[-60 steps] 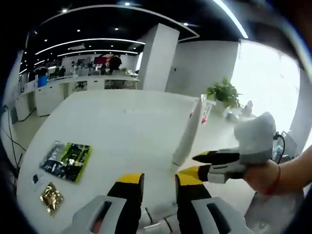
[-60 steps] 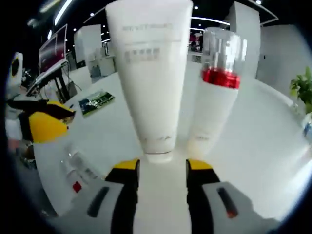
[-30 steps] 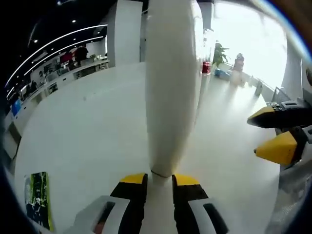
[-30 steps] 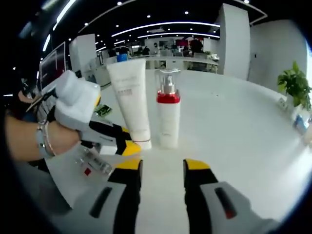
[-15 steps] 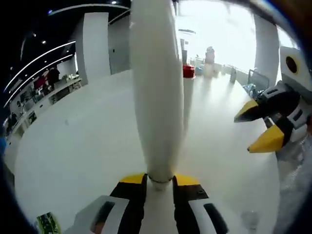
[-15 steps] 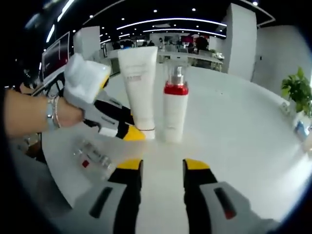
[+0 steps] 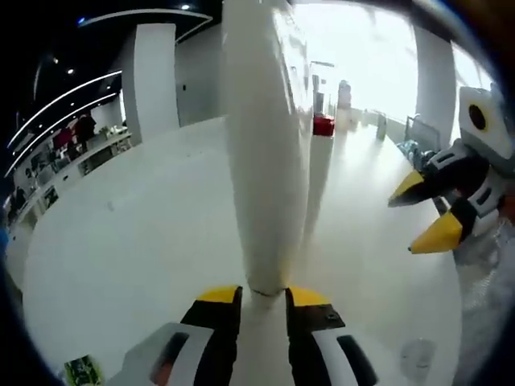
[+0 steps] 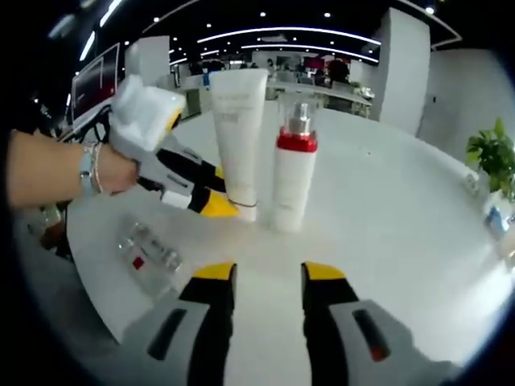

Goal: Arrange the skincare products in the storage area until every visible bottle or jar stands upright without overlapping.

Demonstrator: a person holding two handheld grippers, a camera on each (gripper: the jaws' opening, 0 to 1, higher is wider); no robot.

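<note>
In the right gripper view, the right tongs (image 8: 264, 277) rise at 6 o'clock with their jaws apart and nothing between them, held back from the products over the white worktop (image 8: 386, 241). At about 9 o'clock of those jaws, a small clear bottle with a red mark (image 8: 149, 251) lies on its side near the worktop's near edge, apart from the others; it looks like the one item not yet stood up. Beyond it, toward 11 o'clock, the left tongs (image 8: 228, 205) reach in from the left in a person's hand (image 8: 109, 170), their yellow tips closed around the cap end of a white tube (image 8: 238, 133), which stands cap-down and upright. Just beside the tube, at 12 o'clock, a white pump bottle with a red collar (image 8: 291, 173) stands upright too; whether the two touch cannot be told, though they do not appear to overlap.

In the left gripper view, the left tongs (image 7: 263, 297) clamp the tube (image 7: 264, 137) at its base, the tube rising straight up past 12 o'clock, with the pump bottle (image 7: 319, 173) partly behind it toward 1 o'clock and the right tongs (image 7: 425, 214) hanging open at 3 o'clock. A small green-printed packet (image 7: 80, 371) lies flat at 7 o'clock.

By this reading the task is well along: two products upright side by side, the tube not yet released, and the fallen clear bottle left to raise. A plant (image 8: 492, 153) sits far off at 3 o'clock.
</note>
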